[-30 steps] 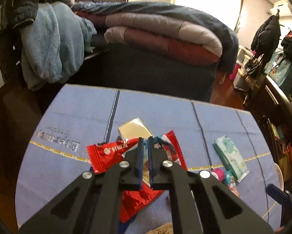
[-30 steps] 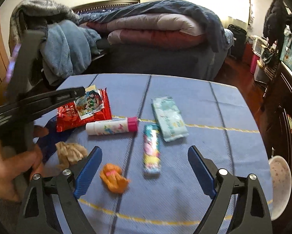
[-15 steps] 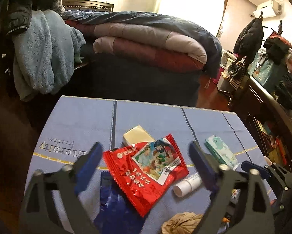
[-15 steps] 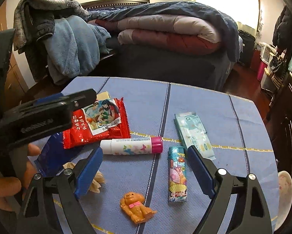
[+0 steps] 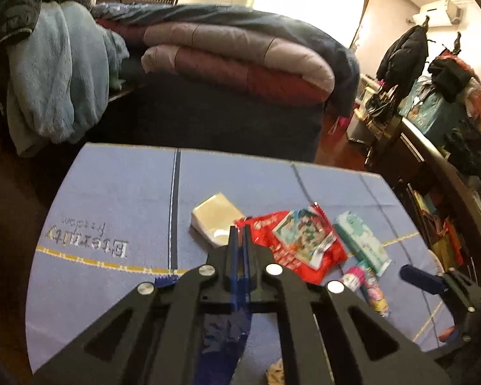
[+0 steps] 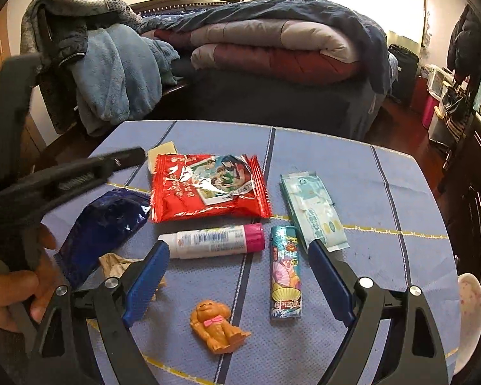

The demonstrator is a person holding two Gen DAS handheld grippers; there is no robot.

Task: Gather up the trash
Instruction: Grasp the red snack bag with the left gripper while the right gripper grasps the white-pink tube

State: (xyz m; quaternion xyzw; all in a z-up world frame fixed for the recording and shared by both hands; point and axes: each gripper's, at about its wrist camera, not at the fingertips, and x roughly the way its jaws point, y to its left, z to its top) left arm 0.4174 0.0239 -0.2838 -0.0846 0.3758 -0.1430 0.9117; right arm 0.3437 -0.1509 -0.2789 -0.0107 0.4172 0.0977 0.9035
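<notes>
Right now your left claw (image 5: 238,237) is pinched fully closed, its blue pads together, and it points down at the worktop (image 6: 368,192) with its blue cloth. The dark blue foil wrapper (image 6: 105,224) lies directly under that claw, near the left edge; from these views you cannot tell whether the tips have caught it. Your left hand (image 6: 9,288) grips the handle just beside the wrapper. The red snack packet (image 6: 208,186) lies flat just right of the claw tip, with a cream box (image 5: 214,218) beyond it.

Your right claw (image 6: 237,248) stands wide and holds nothing. It hangs over a white tube with a pink cap (image 6: 208,239) and a teal candy pack (image 6: 285,276). A tissue pack (image 6: 311,205) touches its right fingertip, crumpled brown paper (image 6: 118,263) sits by its left finger, and an orange toy dog (image 6: 216,324) lies nearest you.
</notes>
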